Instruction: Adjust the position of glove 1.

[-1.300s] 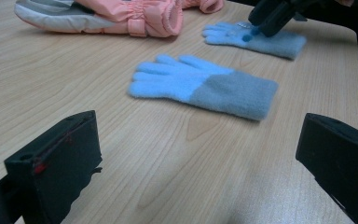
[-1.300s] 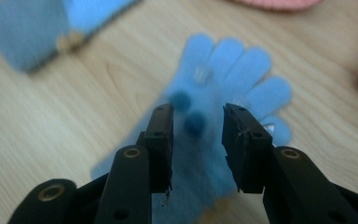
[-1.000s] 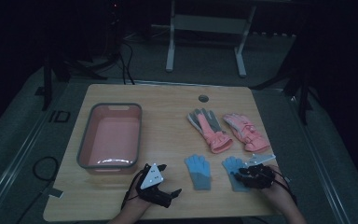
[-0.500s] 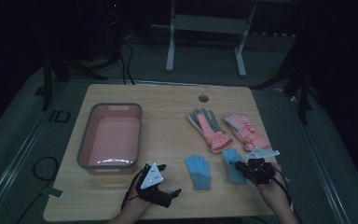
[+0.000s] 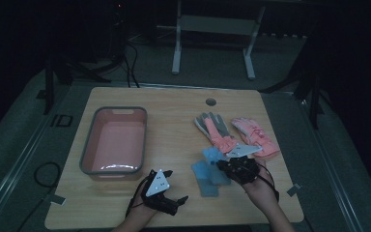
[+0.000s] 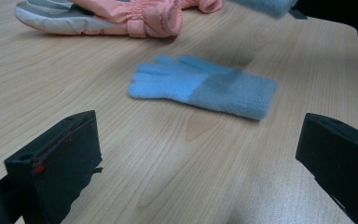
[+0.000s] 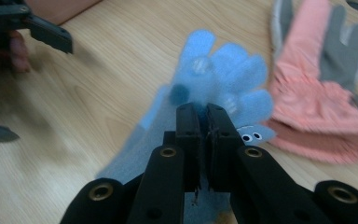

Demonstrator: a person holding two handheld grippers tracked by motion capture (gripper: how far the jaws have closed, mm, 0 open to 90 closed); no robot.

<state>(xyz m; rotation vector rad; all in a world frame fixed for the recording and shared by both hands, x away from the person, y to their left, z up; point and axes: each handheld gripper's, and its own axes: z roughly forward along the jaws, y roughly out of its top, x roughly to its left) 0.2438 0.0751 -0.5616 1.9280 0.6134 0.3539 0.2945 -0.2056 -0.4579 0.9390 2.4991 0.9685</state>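
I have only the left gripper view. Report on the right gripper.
Observer: The right gripper has just been closing its jaws. It is shut on a blue glove, the mate to the flat blue glove you see.
Operator: Find me a container.
Observer: A pink tub stands empty at the table's left.
Operator: Count the pink gloves.
Observer: Two, side by side: the grey-palmed pink glove and the plain pink glove.

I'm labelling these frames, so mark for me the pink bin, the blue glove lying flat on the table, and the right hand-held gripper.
pink bin (image 5: pixel 90 145), high view, left rim.
blue glove lying flat (image 6: pixel 205 86), left gripper view, palm.
right hand-held gripper (image 7: pixel 203 114), right gripper view, between the shut fingertips.
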